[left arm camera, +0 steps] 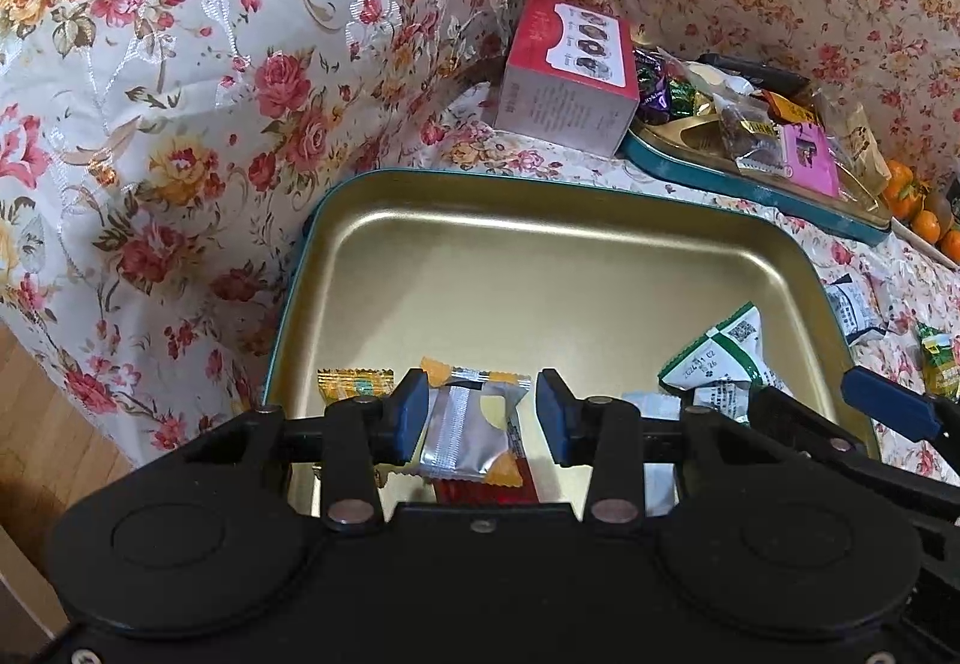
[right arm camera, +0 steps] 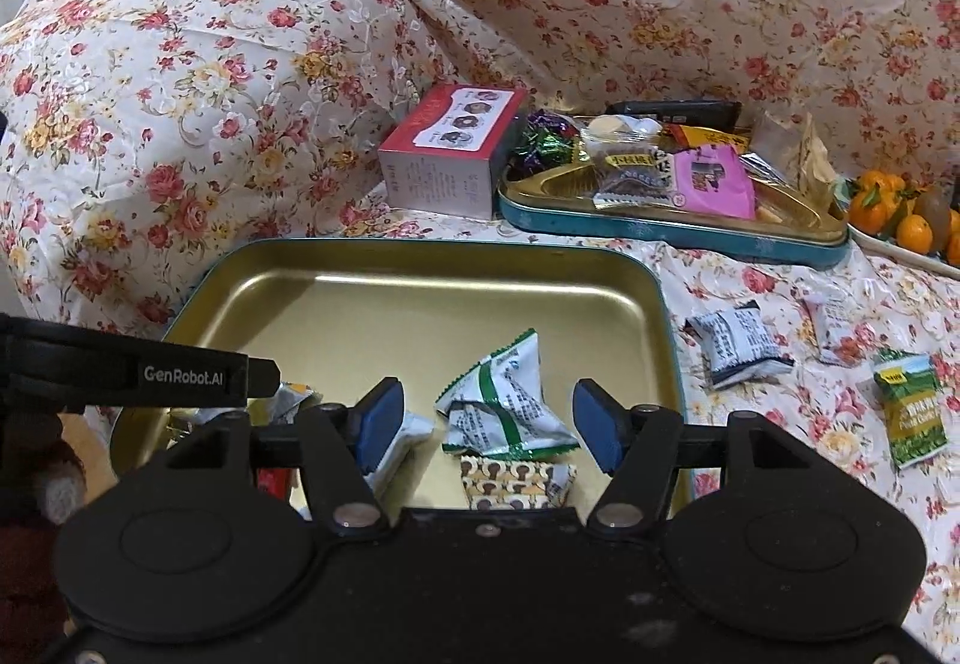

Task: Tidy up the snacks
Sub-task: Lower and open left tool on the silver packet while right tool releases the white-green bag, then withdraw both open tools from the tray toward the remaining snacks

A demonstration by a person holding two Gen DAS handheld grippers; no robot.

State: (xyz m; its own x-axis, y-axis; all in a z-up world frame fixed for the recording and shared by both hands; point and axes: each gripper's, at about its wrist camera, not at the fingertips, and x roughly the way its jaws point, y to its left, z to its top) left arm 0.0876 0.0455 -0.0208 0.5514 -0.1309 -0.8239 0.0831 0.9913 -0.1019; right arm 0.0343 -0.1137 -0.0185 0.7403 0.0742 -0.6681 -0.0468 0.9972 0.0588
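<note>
Two hand-held grippers hover over a gold-lined tin tray (right arm camera: pixel 420 274) resting on a surface draped in a floral cloth (right arm camera: pixel 780 304). The left gripper (left arm camera: pixel 483 412) has its jaws apart around a silver-and-orange snack packet (left arm camera: pixel 465 433), one blue pad beside it, the other clear. The right gripper (right arm camera: pixel 486 421) also has its jaws apart, above a green-and-white packet (right arm camera: pixel 504 406) lying in the tray's near half, pads not touching it. A second teal-rimmed tray (right arm camera: pixel 660 232) heaped with wrapped sweets sits toward the far edge, a red box (right arm camera: pixel 444 153) just beside it. Loose packets, one dark blue and white (right arm camera: pixel 735 346) and one green (right arm camera: pixel 912 406), lie on the cloth to the right of the gold tray, with oranges (right arm camera: pixel 888 208) at the far right edge.
</note>
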